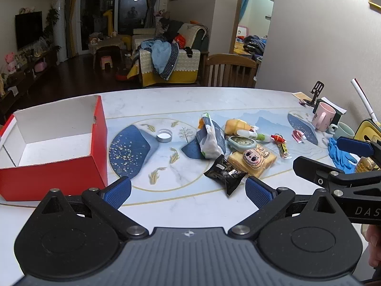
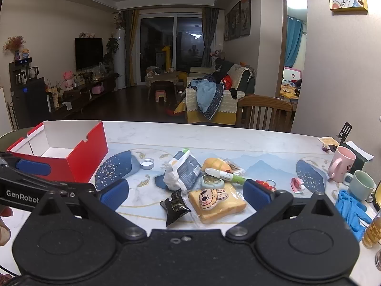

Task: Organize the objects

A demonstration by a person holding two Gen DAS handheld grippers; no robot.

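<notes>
An empty red box [image 1: 54, 164] [image 2: 78, 157] with a white inside stands at the left of the table. A pile of small items lies mid-table: a black snack packet [image 1: 225, 172] [image 2: 175, 206], wrapped toast with a cartoon charm [image 1: 253, 159] [image 2: 215, 201], a blue-white pouch [image 1: 209, 139] [image 2: 183, 170], a round green tin [image 1: 241, 142], a yellow plush [image 1: 237, 126], a green-white tube [image 2: 223, 174] and a metal lid [image 1: 164, 135] [image 2: 147, 163]. My left gripper [image 1: 188, 191] is open, empty, in front of the black packet. My right gripper [image 2: 185, 194] is open over the toast and packet, holding nothing.
At the right edge stand a pink mug [image 2: 340, 164], a green mug [image 2: 360, 184], a blue glove [image 1: 340, 155] [image 2: 352, 208] and a glass of amber liquid [image 2: 372, 230]. A wooden chair [image 1: 229, 70] stands behind the table.
</notes>
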